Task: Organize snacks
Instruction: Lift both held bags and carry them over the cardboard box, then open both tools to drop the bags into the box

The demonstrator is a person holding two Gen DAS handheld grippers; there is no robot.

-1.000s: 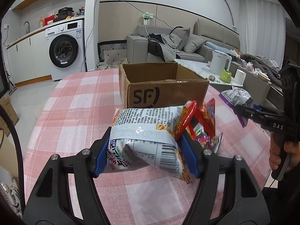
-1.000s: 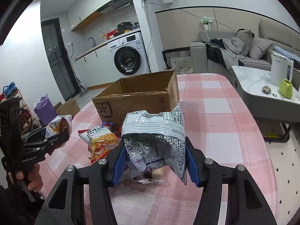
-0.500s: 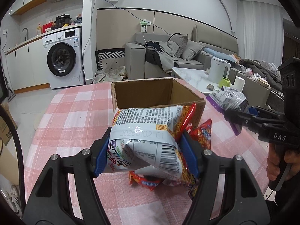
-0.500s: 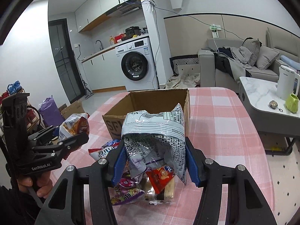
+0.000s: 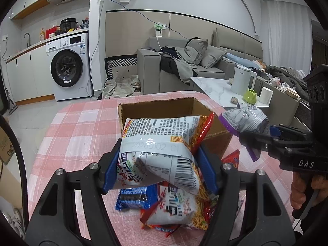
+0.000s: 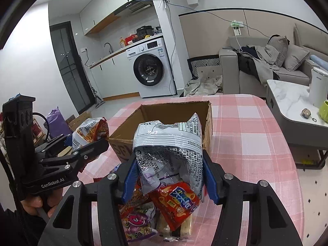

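Cardboard box (image 5: 213, 123) is seen open-topped on the pink checked table (image 5: 78, 131), just past the held items. Left wrist view: left gripper (image 5: 160, 170) jaws are pinched on a white-and-orange snack bag (image 5: 162, 141), which is held above the table, in front of the box's near wall. Below it, a loose snack pile (image 5: 176, 207) is lying on the table, a blue packet (image 5: 133, 197) included. At right, the right gripper (image 5: 260, 139) is seen clamped on a grey-and-purple snack bag (image 5: 244, 119), beside the box's right corner.

Right wrist view: right gripper (image 6: 168, 176) jaws are pinched on the grey-and-purple snack bag (image 6: 170, 149), held upright in front of the box (image 6: 176, 112), whose visible interior looks bare. A red packet (image 6: 176, 201) and other wrappers are lying on the table (image 6: 246, 131) under the jaws. At left, the left gripper (image 6: 90, 141) is seen holding its white-and-orange snack bag (image 6: 90, 129), just beside the box's left corner. Whether either bag touches the box cannot be told.
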